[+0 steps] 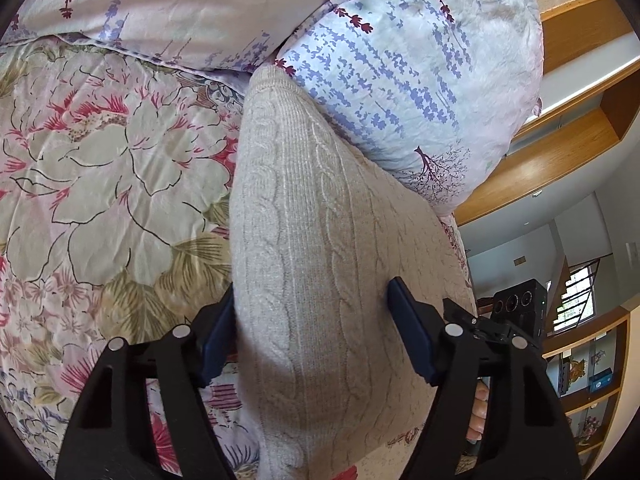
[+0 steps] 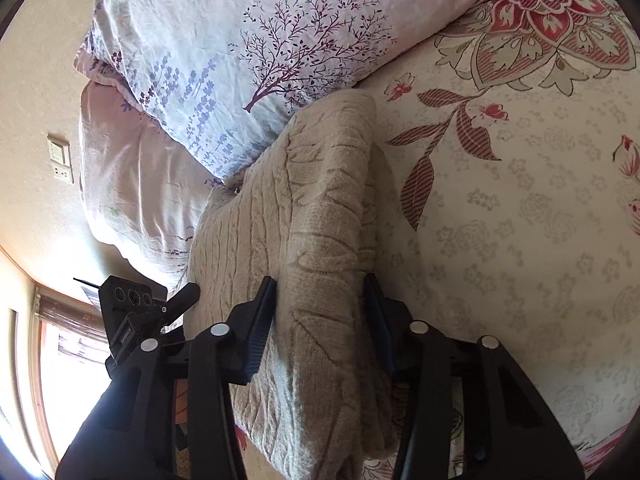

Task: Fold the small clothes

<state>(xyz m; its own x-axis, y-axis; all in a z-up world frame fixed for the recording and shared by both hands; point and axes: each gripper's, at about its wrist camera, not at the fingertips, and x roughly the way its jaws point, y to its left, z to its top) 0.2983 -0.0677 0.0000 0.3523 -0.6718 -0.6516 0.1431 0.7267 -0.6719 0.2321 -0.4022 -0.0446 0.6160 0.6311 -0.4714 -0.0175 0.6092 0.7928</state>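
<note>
The left gripper point(image 1: 312, 320) is angled down over the floral bedspread point(image 1: 100, 168), its jaws straddling a beige knit garment point(image 1: 304, 208); whether the pads press cannot be told. The right gripper point(image 2: 320, 316) is tilted downward, its jaws clamped on a raised fold of the garment point(image 2: 320, 208), beside the pillow point(image 2: 240, 40).

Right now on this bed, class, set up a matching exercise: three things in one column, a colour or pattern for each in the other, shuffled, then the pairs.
Things:
1. sweater
2. pillow
3. quilt

Descriptions:
A. big pink and cream flowers
B. plain beige cable knit
C. pale with purple sprigs and trees

Pairs: 1-B, 2-C, 3-A
</note>
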